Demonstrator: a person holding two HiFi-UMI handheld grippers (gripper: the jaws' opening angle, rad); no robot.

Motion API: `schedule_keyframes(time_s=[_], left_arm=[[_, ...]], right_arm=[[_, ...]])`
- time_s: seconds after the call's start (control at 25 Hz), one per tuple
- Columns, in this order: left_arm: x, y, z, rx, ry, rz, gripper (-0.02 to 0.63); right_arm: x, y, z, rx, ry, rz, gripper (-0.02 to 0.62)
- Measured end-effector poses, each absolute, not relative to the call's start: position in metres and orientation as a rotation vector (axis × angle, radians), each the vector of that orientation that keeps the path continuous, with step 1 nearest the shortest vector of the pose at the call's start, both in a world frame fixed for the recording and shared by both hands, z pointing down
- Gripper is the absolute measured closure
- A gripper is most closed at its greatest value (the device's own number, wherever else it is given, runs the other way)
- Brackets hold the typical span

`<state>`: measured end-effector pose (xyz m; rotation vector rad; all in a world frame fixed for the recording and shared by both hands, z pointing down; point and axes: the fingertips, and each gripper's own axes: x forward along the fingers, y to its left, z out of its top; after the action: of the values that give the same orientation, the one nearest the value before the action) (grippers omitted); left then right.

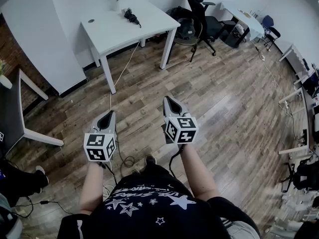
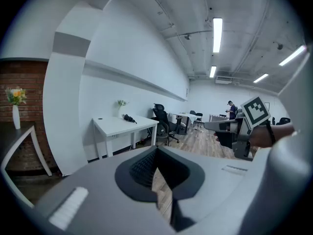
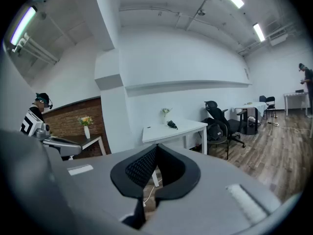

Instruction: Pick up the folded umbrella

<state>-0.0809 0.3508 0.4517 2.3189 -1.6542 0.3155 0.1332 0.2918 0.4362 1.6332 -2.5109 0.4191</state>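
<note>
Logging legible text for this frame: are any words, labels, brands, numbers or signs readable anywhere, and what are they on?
No text here can be read with confidence.
Dark T-shirt: white lettering arched above printed stars, upside down and too blurred to read.
Marker cubes: black-and-white square patterns only, no letters or digits.
Bystander's black-and-white top: any print is too small to read.

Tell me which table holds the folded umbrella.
The white table ahead: the black folded umbrella lies on it; the dark table bears a vase.
</note>
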Motion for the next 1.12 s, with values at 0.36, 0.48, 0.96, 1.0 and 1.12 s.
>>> schedule_keyframes(time_s=[0.36,0.48,0.96,1.0,1.12], left_arm=[[-0.067,0.337,0.462,2.311,-1.668,0.351,0.606],[-0.053,0.323,0.464,2.308,-1.672,0.357,0.606],[-0.004,0.266,0.454,2.308,-1.763,0.347,0.606],[-0.004,0.264,0.455,2.299,-1.767,0.347,0.606],[-0.008,0.256,0.46,2.272,-1.778,0.349,0.606]], right_arm=[[0.144,0.278,0.452,1.618,-2.525,0.461,0.58],[0.157,0.265,0.454,1.62,-2.527,0.454,0.58],[0.196,0.21,0.463,1.527,-2.641,0.5,0.578],[0.196,0.207,0.466,1.512,-2.642,0.504,0.578],[0.193,0.195,0.474,1.484,-2.635,0.517,0.578]])
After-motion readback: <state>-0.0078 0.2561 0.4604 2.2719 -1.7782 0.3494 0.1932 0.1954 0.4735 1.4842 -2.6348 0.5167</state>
